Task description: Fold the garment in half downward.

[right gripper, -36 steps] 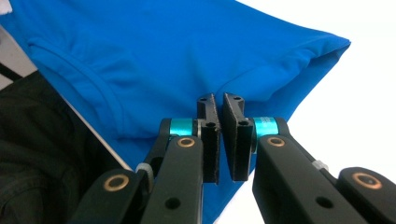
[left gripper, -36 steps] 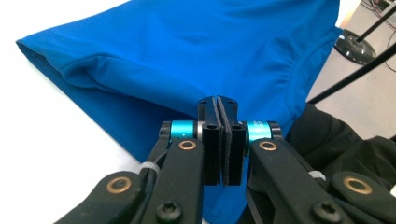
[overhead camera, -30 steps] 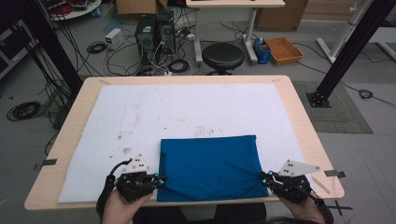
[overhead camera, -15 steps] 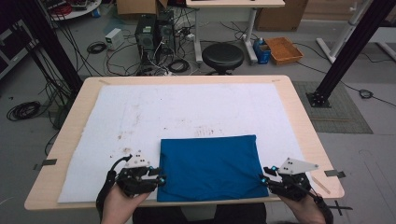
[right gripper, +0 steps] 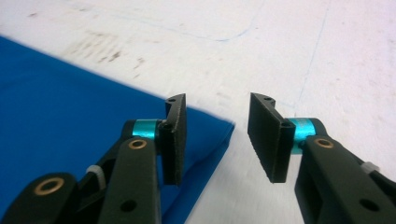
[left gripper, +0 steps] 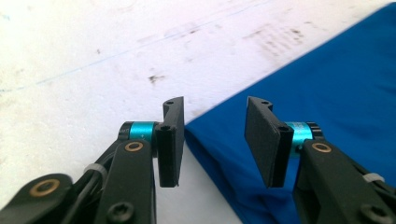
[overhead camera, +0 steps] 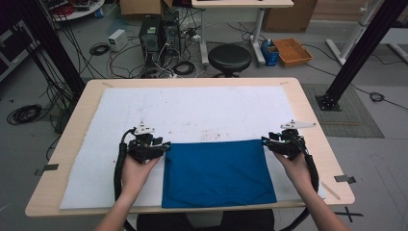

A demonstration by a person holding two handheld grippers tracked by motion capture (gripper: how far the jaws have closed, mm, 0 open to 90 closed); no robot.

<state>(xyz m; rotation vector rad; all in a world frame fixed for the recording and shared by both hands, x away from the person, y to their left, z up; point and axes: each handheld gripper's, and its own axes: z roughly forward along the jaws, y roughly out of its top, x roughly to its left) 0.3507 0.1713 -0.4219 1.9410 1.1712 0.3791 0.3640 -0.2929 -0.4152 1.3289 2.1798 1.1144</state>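
A folded blue cloth lies flat on the white mat, near the table's front edge. My left gripper is at the cloth's far left corner and stands open; in the left gripper view its jaws straddle the blue cloth's corner edge without closing on it. My right gripper is at the far right corner, also open. In the right gripper view the right gripper has the blue cloth's corner under its left jaw and bare mat under the other.
The mat covers most of the wooden table and carries faint stains just beyond the cloth. Behind the table are a black stool, computer cases with cables and an orange bin.
Both hands have moved forward from the cloth's near corners to its far corners. The cloth has not shifted.
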